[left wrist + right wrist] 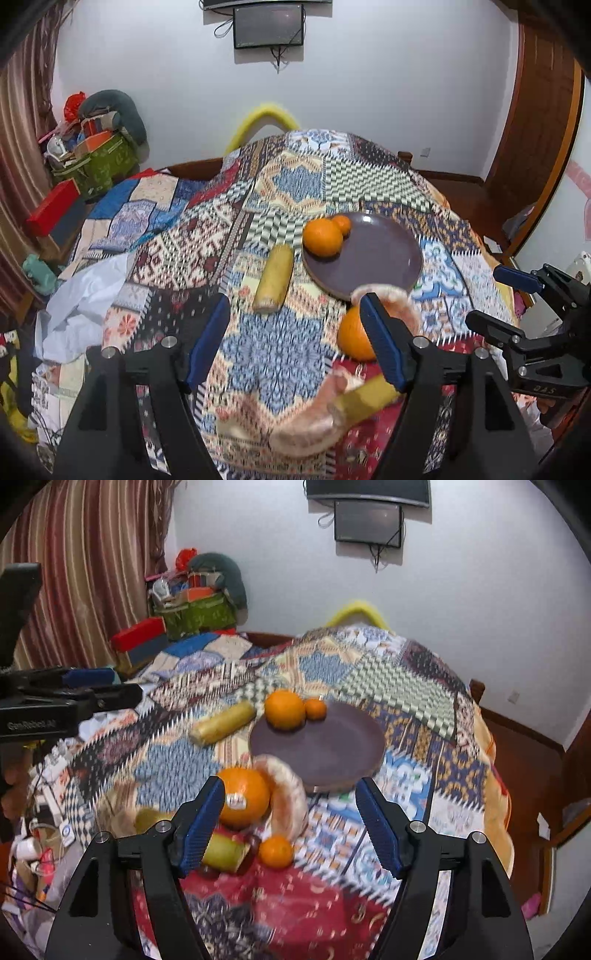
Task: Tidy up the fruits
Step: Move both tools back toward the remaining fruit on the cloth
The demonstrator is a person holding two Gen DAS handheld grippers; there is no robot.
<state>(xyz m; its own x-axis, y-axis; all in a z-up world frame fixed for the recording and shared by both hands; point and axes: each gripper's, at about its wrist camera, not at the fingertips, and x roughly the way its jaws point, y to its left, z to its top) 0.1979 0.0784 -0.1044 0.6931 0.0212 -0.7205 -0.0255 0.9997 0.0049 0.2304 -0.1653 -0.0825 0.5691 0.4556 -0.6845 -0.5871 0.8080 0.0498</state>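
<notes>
L wrist view: left gripper (293,334) jaws spread, nothing between pads. Plate (384,264) on patchwork cloth (288,184) carries large orange (322,237) w/ small orange (342,224) touching it. Yellow roll (274,278) just left of plate.

R wrist view: right gripper (290,818) jaws spread, empty. Stickered orange (245,797) and pink curved item (288,794) lie near plate front rim; small orange (276,851) beside them.

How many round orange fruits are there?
4: a large orange and a small one on the purple plate, a large stickered one and a small one on the cloth.
</notes>
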